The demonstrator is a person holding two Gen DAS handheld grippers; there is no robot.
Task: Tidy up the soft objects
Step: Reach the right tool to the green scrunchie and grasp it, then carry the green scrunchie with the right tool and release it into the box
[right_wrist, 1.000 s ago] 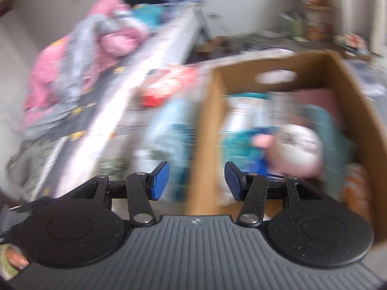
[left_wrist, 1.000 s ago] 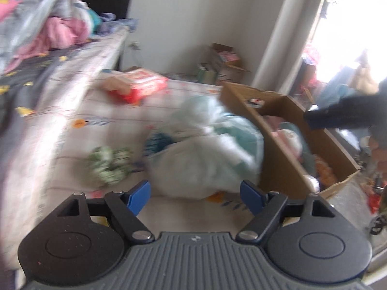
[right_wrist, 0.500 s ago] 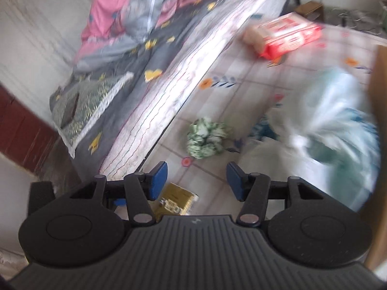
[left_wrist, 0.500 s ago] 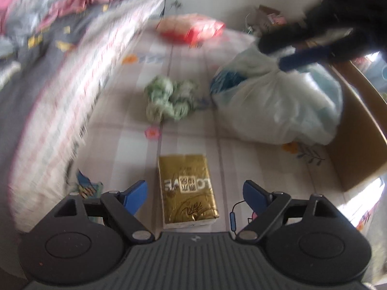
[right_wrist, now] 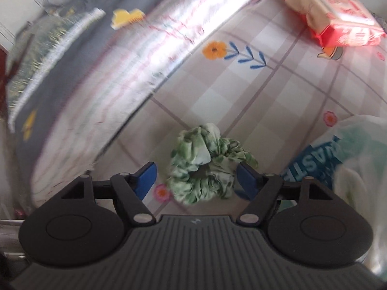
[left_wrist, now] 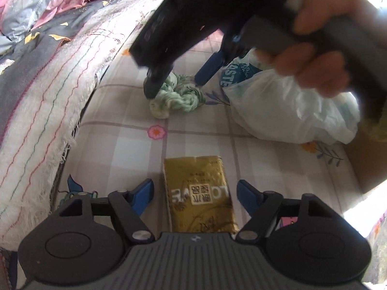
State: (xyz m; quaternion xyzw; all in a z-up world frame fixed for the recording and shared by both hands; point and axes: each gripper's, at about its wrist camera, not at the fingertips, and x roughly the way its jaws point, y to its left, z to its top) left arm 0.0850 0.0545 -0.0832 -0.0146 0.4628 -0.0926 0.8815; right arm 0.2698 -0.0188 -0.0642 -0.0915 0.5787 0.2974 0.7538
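Lying on a checked, flower-printed mat (left_wrist: 198,142) beside a bed, a crumpled green and white scrunchie (right_wrist: 205,166) serves as the landmark here. The right gripper (right_wrist: 196,177) points down at it with its jaws opening; the scrunchie sits between the blue pads, which do not yet press on it. Nearer the left wrist camera than the scrunchie lies a gold tissue pack (left_wrist: 199,195), flat on the mat. The left gripper (left_wrist: 194,194) straddles that pack with its jaws closing, though both pads are clear of it. Just to the right of the scrunchie, in both views, rests a bulging white plastic bag (left_wrist: 290,111) with teal lettering. Beyond the scrunchie, in the right wrist view, lies a red and white pack (right_wrist: 338,21). A cardboard box edge (left_wrist: 362,164) shows past the bag (its contents are hidden). The tidying looks unfinished: four soft things lie loose on the mat, none lifted.
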